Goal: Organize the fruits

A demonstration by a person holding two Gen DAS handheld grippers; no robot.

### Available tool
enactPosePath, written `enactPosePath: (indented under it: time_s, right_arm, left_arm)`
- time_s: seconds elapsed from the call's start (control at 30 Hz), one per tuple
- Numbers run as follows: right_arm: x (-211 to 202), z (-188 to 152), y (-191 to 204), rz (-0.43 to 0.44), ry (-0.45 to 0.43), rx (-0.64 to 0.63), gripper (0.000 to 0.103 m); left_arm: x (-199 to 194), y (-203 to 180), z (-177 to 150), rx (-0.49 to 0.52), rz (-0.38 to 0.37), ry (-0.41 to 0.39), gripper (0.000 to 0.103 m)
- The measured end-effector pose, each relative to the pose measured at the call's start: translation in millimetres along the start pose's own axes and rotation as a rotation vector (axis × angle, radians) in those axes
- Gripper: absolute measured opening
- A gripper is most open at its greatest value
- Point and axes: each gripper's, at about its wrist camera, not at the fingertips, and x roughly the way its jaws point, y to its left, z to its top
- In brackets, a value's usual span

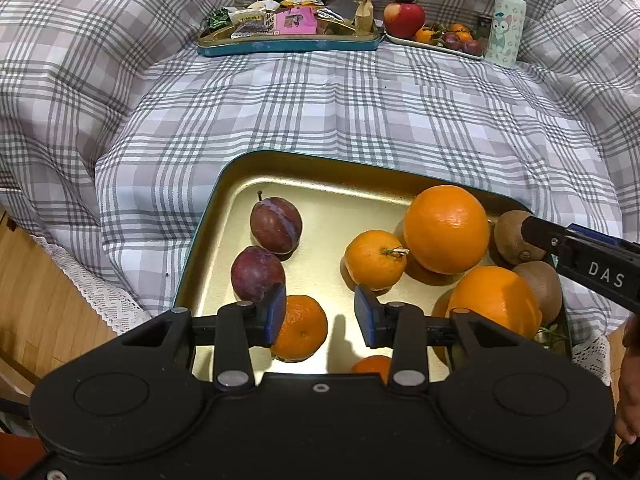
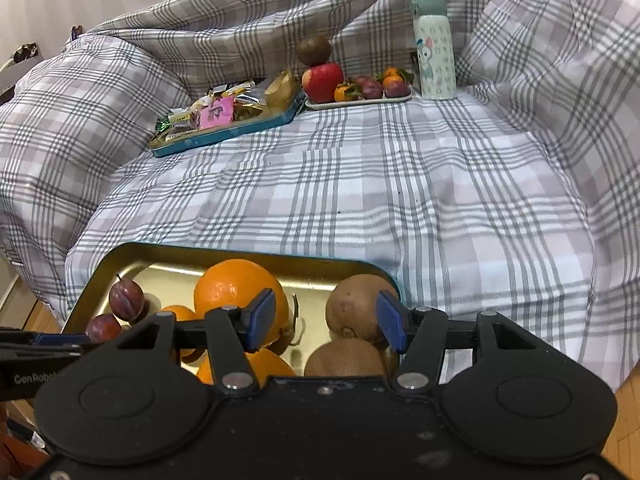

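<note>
Left wrist view, left gripper (image 1: 320, 314) open, empty, over tray (image 1: 240, 168), mandarin (image 1: 300, 328) beside.

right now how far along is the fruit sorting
Done: an apple, a kiwi on top of it and some small fruits sit on the far white plate. In hand: nothing; the left gripper is open over a mandarin, and the right gripper is open by a near-tray kiwi. Left: plums, mandarins, oranges and kiwis still fill the near tray.

Tray (image 1: 224, 184) centre bare — oranges (image 1: 446, 228) crowd right.
</note>
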Motion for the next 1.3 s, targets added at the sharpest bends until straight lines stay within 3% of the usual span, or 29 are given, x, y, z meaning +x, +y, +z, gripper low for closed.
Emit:
enactPosePath:
  time_s: [1.3]
  right_arm:
    - [-60.2, -20.3, 6.5, -0.073, 0.045, -0.022, 0.059]
  left_arm:
    - [-20.9, -16.6, -14.8, 0.043, 0.009, 0.015, 0.047]
